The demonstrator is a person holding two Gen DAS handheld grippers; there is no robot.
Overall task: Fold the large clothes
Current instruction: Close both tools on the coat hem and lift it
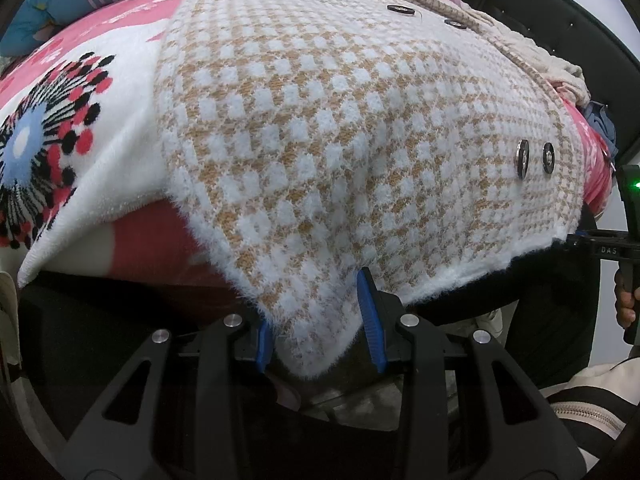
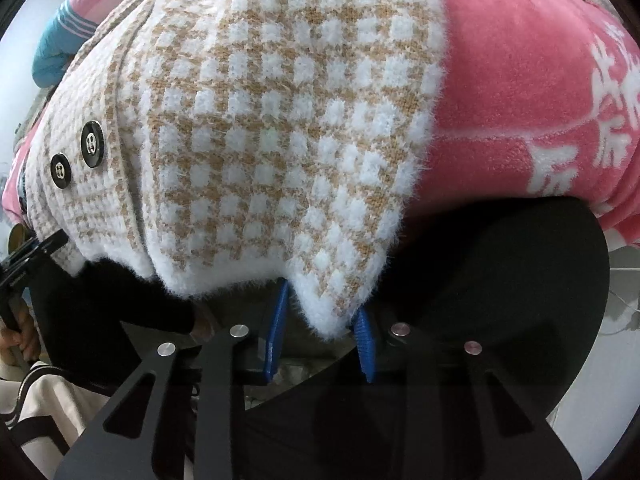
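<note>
A fluffy tan-and-white checked coat point(image 1: 340, 120) with black buttons point(image 1: 536, 158) lies spread on a bed. Its near hem hangs over the bed's edge towards me. In the left wrist view, the hem's left corner sits between the blue pads point(image 1: 372, 320) of my left gripper point(image 1: 316, 304), which is shut on it. In the right wrist view the same coat point(image 2: 260, 120) fills the middle, with two buttons point(image 2: 92, 144) at the left. Its right hem corner hangs between the blue pads point(image 2: 366, 344) of my right gripper point(image 2: 322, 300), which are closed on the fluffy edge.
Under the coat lies a pink and white fleece blanket point(image 1: 120, 92) with a flower print point(image 1: 36, 140); it shows plain pink at the right point(image 2: 520, 100). A blue pillow point(image 1: 40, 12) lies far left. The dark bed edge point(image 2: 520, 280) runs below. A hand point(image 1: 624, 304) holds the other tool.
</note>
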